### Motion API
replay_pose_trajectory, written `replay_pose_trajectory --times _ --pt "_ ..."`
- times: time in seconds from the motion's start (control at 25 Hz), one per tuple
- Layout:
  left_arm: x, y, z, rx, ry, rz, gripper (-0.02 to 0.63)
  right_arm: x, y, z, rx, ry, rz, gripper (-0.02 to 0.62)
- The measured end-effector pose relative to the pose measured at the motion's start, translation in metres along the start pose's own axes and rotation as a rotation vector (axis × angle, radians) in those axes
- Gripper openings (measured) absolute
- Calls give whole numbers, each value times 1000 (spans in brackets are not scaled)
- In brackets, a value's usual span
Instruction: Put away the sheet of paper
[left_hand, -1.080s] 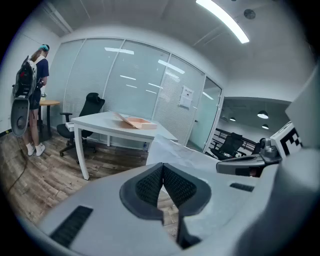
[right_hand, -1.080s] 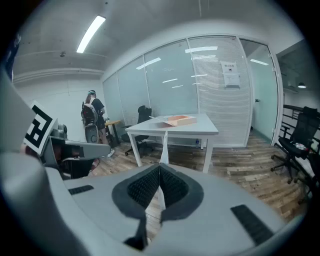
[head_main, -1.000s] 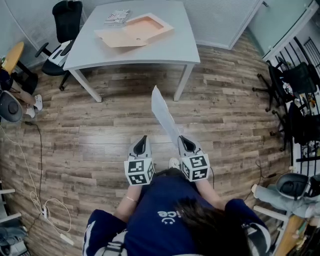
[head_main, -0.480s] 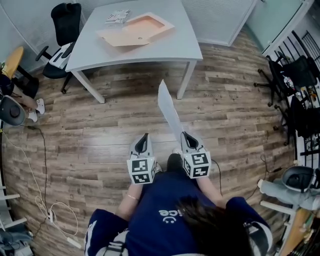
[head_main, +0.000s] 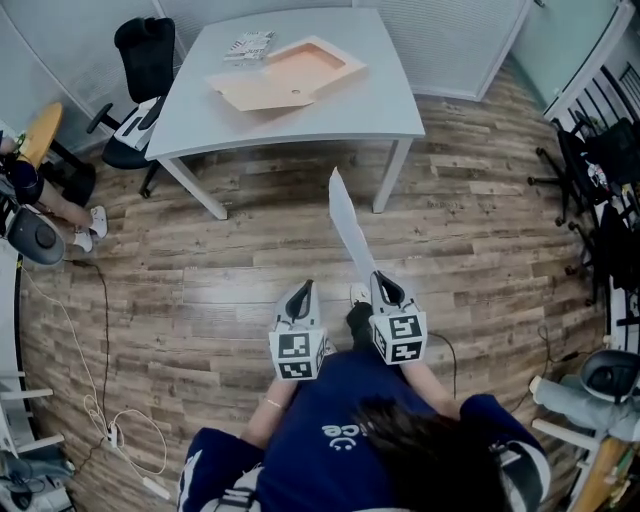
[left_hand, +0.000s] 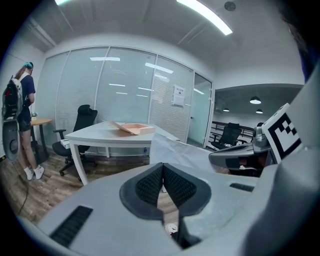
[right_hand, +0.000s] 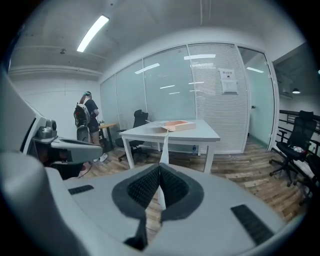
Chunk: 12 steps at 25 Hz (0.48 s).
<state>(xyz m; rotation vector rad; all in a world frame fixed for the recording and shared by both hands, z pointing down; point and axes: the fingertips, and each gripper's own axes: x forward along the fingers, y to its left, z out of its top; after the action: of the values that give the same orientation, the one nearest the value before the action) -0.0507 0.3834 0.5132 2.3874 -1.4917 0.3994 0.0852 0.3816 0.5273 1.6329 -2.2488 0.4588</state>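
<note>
Wood-plank office floor (head_main: 200, 290), black swivel chair (head_main: 145, 45), pale grey rectangular table (head_main: 390, 95).
Tan cardboard box (head_main: 290, 75) lies on the table; left gripper (head_main: 300, 297) closed, empty; right gripper (head_main: 385, 290) clamps the white sheet of paper (head_main: 350, 235) over the floor, short of the table.

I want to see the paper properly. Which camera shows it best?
The head view: the whole sheet of paper shows there, sticking out from the right claw that pinches it. The right gripper view sees only its thin edge. The left gripper view shows its flat side, partly hidden.
</note>
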Motion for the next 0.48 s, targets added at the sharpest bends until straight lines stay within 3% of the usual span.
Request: replay_pose_trajectory --times 0.48 --pt "101 -2 51 36 15 51 5 78 -80 49 -3 -33 65 8"
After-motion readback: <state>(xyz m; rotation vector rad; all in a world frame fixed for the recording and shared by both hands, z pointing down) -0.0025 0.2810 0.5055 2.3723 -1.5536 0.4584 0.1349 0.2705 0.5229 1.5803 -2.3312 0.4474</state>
